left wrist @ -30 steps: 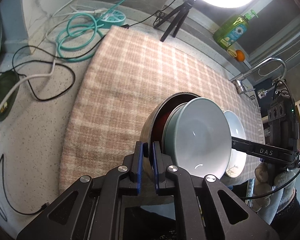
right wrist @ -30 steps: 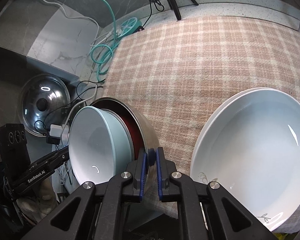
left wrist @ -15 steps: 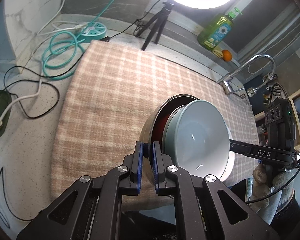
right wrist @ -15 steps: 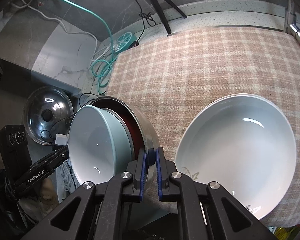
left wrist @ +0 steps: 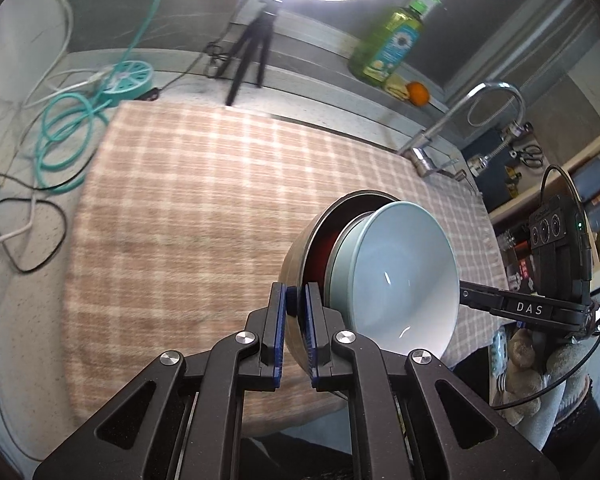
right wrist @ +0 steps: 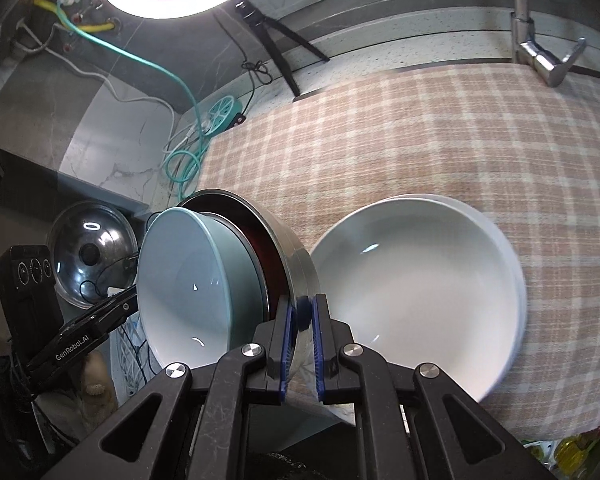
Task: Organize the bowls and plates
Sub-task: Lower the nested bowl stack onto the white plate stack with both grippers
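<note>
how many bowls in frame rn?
3 at least. A pale blue ceramic bowl nests in a steel bowl with a red interior, carried by both tools. A wide white ceramic bowl rests on the checked cloth, possibly atop another.

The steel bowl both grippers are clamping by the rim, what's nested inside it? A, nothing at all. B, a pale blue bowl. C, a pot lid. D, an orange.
B: a pale blue bowl with a white inside sits in the steel bowl, whose rim is pinched by the right gripper and the left gripper.
</note>
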{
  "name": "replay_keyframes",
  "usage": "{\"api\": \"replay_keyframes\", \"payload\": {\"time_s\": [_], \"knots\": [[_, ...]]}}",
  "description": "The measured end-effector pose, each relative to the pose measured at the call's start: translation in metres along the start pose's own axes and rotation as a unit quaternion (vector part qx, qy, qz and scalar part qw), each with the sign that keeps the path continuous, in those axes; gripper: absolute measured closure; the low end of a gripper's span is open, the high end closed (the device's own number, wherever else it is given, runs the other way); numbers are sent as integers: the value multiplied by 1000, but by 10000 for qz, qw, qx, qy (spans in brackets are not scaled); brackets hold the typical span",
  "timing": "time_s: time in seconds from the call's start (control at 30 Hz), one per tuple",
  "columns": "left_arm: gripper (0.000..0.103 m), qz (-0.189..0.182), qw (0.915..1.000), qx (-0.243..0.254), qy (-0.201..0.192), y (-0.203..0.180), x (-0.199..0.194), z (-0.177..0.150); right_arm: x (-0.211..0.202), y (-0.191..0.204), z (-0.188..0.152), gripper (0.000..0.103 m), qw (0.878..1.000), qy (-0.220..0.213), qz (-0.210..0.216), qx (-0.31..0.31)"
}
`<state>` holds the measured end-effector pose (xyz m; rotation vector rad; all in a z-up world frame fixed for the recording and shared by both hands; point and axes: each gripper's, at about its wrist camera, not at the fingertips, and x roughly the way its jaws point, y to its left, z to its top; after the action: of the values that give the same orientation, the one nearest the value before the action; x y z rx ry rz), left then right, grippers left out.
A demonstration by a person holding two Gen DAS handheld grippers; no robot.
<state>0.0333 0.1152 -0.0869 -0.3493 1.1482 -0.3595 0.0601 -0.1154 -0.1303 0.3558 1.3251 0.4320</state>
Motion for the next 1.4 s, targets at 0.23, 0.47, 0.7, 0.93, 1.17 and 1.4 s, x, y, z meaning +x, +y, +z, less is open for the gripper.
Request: {"api": "replay_keyframes", "payload": {"time_s": [0.23, 0.47, 0.7, 0.93, 1.17, 1.4], "knots": [[96, -153, 9995, 231, 152, -30, 21, 4, -21, -30, -5, 94, 9996, -137, -139, 213], [96, -236, 9987, 332, 290, -53, 39, 2, -35, -59, -9, 94, 9988, -162, -250, 381], [96, -246, 9983, 322, 419, -66, 53, -2, -38, -79, -12, 94, 9984, -99, -303, 475], [96, -212, 9980, 275, 525, -72, 61, -7, -37, -90, -12, 94, 9982, -18, -345, 491], [96, -147, 9979, 230, 585, -73, 66, -7, -31, -96, -15, 94, 9981, 94, -318, 522], [96, -106, 9979, 215, 608, -72, 70, -6, -28, -99, -15, 94, 9981, 136, -298, 526]]}}
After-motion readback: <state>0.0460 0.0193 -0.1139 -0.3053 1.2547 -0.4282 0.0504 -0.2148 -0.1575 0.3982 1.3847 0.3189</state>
